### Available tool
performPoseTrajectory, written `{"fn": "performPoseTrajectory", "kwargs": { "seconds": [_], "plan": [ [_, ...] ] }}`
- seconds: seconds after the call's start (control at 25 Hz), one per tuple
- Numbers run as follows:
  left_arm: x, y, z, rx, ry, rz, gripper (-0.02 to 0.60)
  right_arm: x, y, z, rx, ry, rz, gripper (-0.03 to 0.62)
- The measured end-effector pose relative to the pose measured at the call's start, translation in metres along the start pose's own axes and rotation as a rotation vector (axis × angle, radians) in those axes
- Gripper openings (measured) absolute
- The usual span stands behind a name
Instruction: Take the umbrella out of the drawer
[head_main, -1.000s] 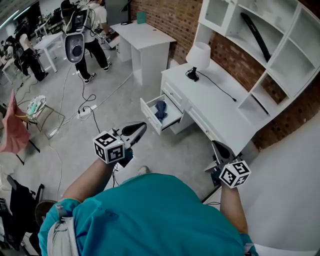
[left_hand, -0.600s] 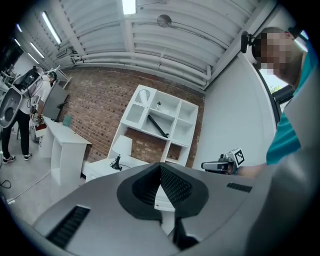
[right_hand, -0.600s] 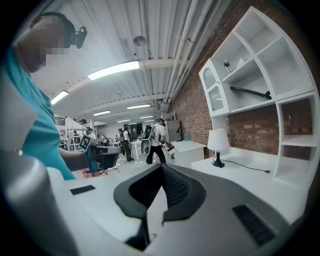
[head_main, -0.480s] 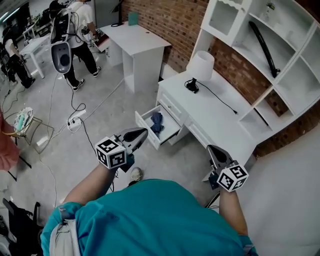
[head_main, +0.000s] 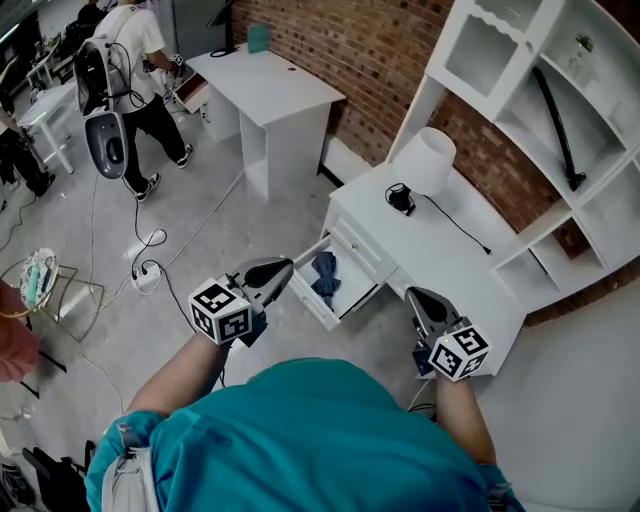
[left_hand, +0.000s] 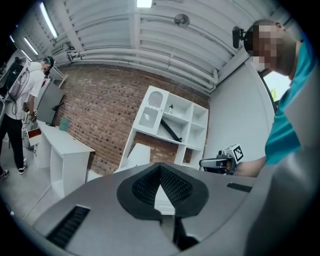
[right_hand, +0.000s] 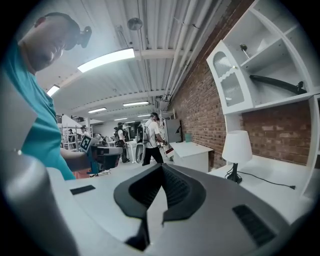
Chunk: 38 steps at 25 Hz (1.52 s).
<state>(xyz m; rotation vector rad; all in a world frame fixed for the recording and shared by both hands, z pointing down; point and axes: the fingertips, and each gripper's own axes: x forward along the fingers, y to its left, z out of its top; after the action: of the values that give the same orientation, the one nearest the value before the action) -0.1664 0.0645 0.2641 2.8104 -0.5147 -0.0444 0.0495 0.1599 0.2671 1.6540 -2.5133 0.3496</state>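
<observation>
There are two grippers, the left gripper (head_main: 283, 267) and the right gripper (head_main: 416, 294), two white desks (the near desk (head_main: 450, 262) and the far desk (head_main: 265, 85)), one open drawer (head_main: 312, 298), one blue umbrella (head_main: 324, 276), one white lamp (head_main: 428, 160) and one shelf unit (head_main: 488, 52).

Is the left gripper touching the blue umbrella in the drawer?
Apart. Head view: the left gripper ends, jaws shut, short of the umbrella, lying in the open drawer.

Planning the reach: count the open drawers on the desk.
1. The drawer juts from the desk front at its lamp end, umbrella inside. Others look shut; the right gripper hides part.
</observation>
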Motion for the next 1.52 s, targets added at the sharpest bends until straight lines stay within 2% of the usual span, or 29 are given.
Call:
{"fn": "performPoseTrajectory", "kwargs": {
  "seconds": [0.32,0.6,0.96,1.16,1.32,1.52],
  "plan": [
    [-0.006,0.068,0.005,-0.023,0.000,0.034,0.009,0.067,-0.010,0.010,-0.006,0.042,0.014,0.023],
    [0.019,0.094,0.010,-0.064,-0.005,0.071,0.009,0.099,-0.043,0.014,-0.004,0.070,0.044,0.023],
    [0.057,0.099,0.002,-0.009,0.017,0.218,0.009,0.115,-0.105,0.010,-0.012,0.047,0.171,0.021],
    [0.113,0.091,-0.005,-0.071,0.011,0.339,0.009,0.121,-0.164,0.010,-0.047,0.047,0.263,0.023],
    [0.157,0.075,-0.015,-0.103,0.029,0.350,0.009,0.121,-0.198,0.006,-0.104,0.063,0.322,0.023],
    [0.171,0.079,-0.022,-0.118,0.057,0.346,0.009,0.133,-0.206,-0.006,-0.071,0.070,0.352,0.023]
  ]
}}
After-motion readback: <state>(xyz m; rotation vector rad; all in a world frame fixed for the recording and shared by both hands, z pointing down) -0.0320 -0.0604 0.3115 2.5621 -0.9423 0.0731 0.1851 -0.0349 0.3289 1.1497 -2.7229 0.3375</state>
